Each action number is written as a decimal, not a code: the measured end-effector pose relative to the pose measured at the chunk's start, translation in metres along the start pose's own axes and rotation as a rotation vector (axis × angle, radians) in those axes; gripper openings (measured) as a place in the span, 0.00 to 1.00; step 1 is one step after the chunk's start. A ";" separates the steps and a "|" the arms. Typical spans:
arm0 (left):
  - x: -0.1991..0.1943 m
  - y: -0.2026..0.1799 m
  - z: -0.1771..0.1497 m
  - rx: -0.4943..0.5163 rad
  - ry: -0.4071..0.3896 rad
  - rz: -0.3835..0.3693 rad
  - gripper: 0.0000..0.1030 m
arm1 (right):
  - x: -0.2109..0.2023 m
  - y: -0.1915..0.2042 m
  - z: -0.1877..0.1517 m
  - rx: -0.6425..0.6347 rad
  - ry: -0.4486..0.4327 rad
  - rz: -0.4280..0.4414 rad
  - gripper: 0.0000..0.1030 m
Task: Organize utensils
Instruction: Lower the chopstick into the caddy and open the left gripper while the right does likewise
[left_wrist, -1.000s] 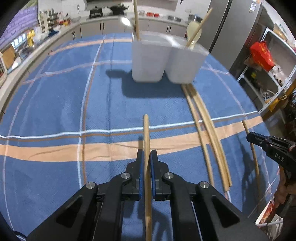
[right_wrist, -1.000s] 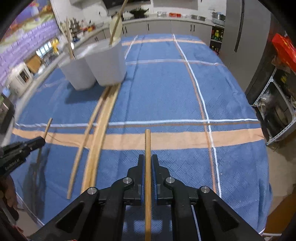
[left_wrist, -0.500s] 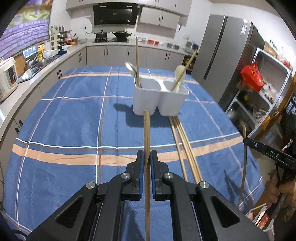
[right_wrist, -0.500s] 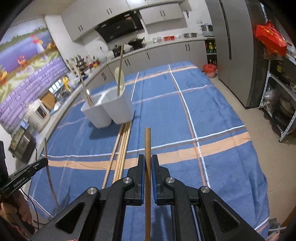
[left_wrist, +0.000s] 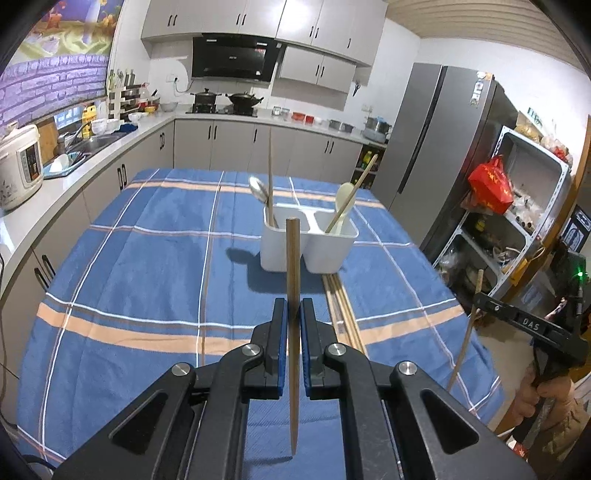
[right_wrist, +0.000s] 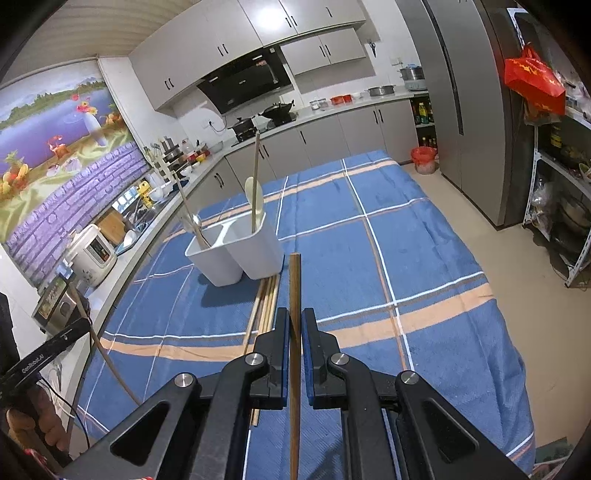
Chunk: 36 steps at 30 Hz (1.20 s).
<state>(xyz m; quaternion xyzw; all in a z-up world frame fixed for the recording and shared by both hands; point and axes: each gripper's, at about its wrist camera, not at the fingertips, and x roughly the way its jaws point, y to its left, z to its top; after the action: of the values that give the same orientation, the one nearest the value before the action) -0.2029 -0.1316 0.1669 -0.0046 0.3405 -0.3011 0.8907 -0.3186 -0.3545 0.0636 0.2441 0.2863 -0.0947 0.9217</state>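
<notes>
1. Both grippers are clenched on a chopstick each: left gripper (left_wrist: 293, 325) holds its chopstick (left_wrist: 293, 295), right gripper (right_wrist: 295, 328) holds the other chopstick (right_wrist: 294, 314), both lifted off the tabletop (left_wrist: 147, 266).
2. The white holder (left_wrist: 308, 251) sits mid-cloth, more chopsticks (left_wrist: 341, 306) lying just in front of it.
3. I'd tip each stick upright over a compartment first, then let go low, dodging the spoons.

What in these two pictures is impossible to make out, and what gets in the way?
- Left wrist view: the lower ends of the spoons and sticks, hidden inside the white holder.
- Left wrist view: part of the loose chopsticks on the cloth, covered by the left gripper.
- Right wrist view: the person's hand on the left gripper, cut off by the picture edge.
- Both views: the counter items are too small to identify.
</notes>
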 end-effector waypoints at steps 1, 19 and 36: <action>-0.002 -0.001 0.001 0.000 -0.007 -0.003 0.06 | -0.001 0.002 0.002 -0.005 -0.008 -0.001 0.06; 0.008 0.000 0.117 -0.010 -0.187 -0.081 0.06 | 0.017 0.055 0.110 -0.030 -0.198 0.082 0.06; 0.160 -0.010 0.207 0.089 -0.196 -0.017 0.06 | 0.135 0.097 0.194 -0.067 -0.305 -0.105 0.07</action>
<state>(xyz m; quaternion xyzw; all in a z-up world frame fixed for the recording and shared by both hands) 0.0119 -0.2671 0.2316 0.0027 0.2380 -0.3214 0.9166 -0.0841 -0.3730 0.1632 0.1806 0.1582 -0.1692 0.9559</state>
